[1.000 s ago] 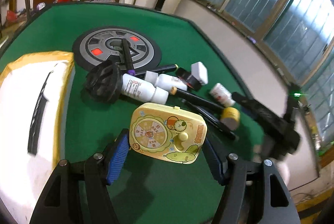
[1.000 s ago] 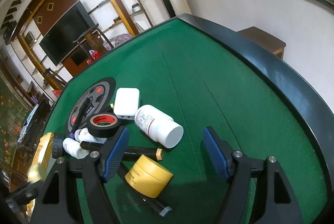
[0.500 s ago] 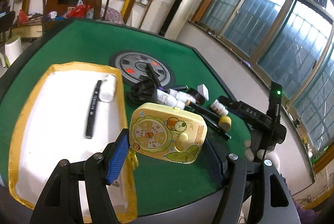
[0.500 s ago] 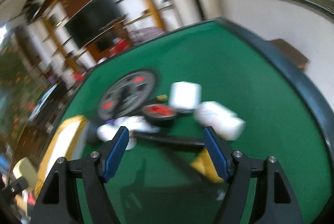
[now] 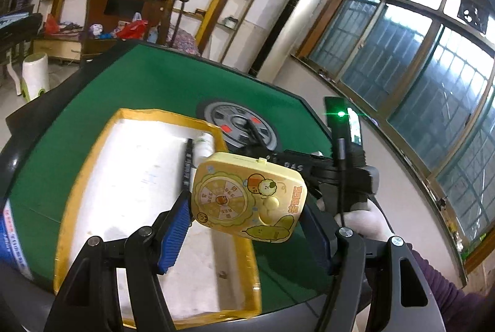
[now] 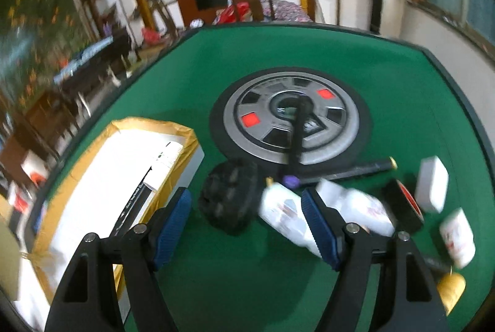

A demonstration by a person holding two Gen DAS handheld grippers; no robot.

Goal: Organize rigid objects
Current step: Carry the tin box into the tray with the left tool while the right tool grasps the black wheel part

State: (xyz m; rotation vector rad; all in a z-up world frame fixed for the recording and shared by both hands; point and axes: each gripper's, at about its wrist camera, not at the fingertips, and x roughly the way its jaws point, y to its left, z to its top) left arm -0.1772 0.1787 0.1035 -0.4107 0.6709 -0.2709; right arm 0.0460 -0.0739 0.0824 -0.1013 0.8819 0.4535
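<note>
My left claw [image 5: 244,227], clamped on the toy [image 5: 249,197], now hangs over the tray [image 5: 74,177]; right claw [image 6: 247,220] swings in, apart and empty

Right wrist view is motion-blurred: labels on the white bottles [image 6: 286,213] are unreadable. The yellow roll [image 6: 452,288] is partly cut off behind the near-right finger. In the left wrist view, the yellow toy [image 5: 249,197] hides part of the black pen [image 5: 187,160].
</note>
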